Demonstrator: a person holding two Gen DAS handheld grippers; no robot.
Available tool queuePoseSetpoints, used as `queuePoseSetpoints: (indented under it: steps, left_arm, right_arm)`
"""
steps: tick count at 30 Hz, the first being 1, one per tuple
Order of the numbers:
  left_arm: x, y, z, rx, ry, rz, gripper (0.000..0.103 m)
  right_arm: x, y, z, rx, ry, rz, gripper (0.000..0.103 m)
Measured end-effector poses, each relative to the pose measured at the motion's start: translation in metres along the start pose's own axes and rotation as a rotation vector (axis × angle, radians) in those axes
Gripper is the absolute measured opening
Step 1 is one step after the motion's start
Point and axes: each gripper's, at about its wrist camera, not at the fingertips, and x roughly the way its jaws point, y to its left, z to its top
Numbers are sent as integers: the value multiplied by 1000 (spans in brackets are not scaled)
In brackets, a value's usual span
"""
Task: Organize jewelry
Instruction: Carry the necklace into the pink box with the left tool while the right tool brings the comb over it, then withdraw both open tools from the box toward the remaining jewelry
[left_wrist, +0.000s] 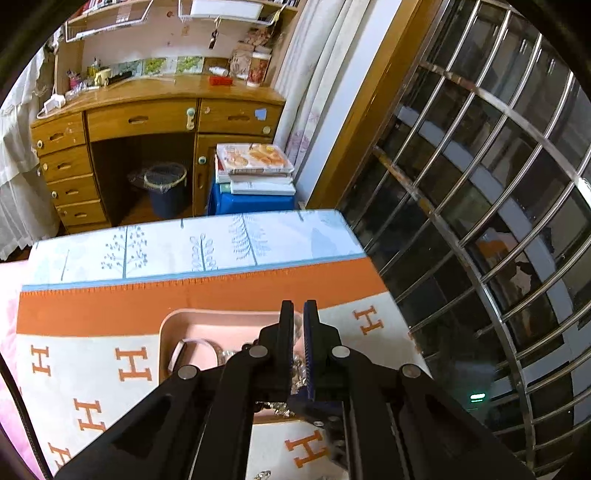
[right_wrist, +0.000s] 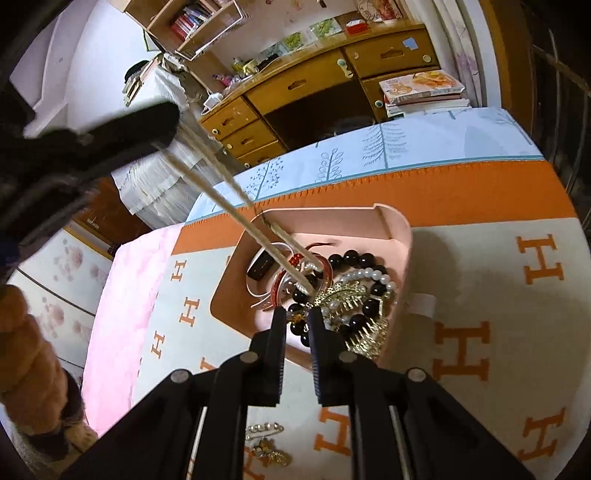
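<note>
A pink tray (right_wrist: 397, 236) sits on the orange-and-white H-pattern blanket (right_wrist: 480, 288). It holds black bead bracelets (right_wrist: 354, 260), a pearl strand (right_wrist: 373, 275), red bangles (right_wrist: 280, 288), gold leaf pieces (right_wrist: 347, 291) and a gold comb (right_wrist: 369, 338). My left gripper (right_wrist: 110, 129) is at upper left, shut on a beige cord necklace (right_wrist: 236, 214) that stretches down into the tray. In the left wrist view my left gripper (left_wrist: 299, 306) hangs over the tray (left_wrist: 207, 321). My right gripper (right_wrist: 297, 314) is open just above the tray's near edge.
Loose gold jewelry (right_wrist: 266, 443) lies on the blanket near my right gripper. A pink sheet (right_wrist: 125, 295) lies to the left. A wooden desk (left_wrist: 147, 110), a bin (left_wrist: 166, 188) and stacked books (left_wrist: 255, 166) stand beyond the bed. A metal window grille (left_wrist: 480, 203) is at the right.
</note>
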Motion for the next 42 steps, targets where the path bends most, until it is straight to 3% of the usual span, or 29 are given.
queuePoseSetpoints:
  steps: [2, 4, 6, 7, 11, 13, 18, 31, 33, 34, 35, 42]
  left_arm:
    - [9, 2, -6, -3, 37, 7, 13]
    - [19, 7, -17, -17, 73, 34, 40]
    - [22, 13, -29, -29, 85, 59, 55]
    - [22, 15, -33, -34, 84, 65, 57]
    - [16, 27, -56, -52, 99, 82, 58]
    - [9, 31, -71, -49, 103, 112, 63]
    - [-16, 36, -112, -17, 81, 178, 67]
    - [-57, 27, -219, -56, 27, 223, 69]
    - [-53, 18, -233, -27, 32, 221, 69]
    - [-51, 14, -236, -16, 35, 217, 69]
    - [-49, 11, -240, -6, 37, 215, 69]
    - [-33, 3, -258, -10, 59, 147, 68]
  right_arm:
    - [-8, -2, -2, -2, -16, -8, 12]
    - [-17, -2, -8, -9, -25, -15, 12]
    - [-27, -1, -18, -15, -33, -6, 12]
    - [-33, -2, -24, -11, -40, 4, 12]
    - [-52, -2, -48, -7, -67, 20, 12]
    - [-59, 0, -61, -14, -75, 17, 12]
    - [-75, 6, -95, -45, -99, -26, 12]
    - [-84, 31, -157, -175, -126, -138, 13]
    - [-78, 33, -163, -208, -123, -175, 23]
    - [-75, 33, -165, -215, -124, -190, 36]
    - [-73, 33, -166, -224, -131, -207, 42]
    - [-46, 27, -161, -268, -92, -261, 42]
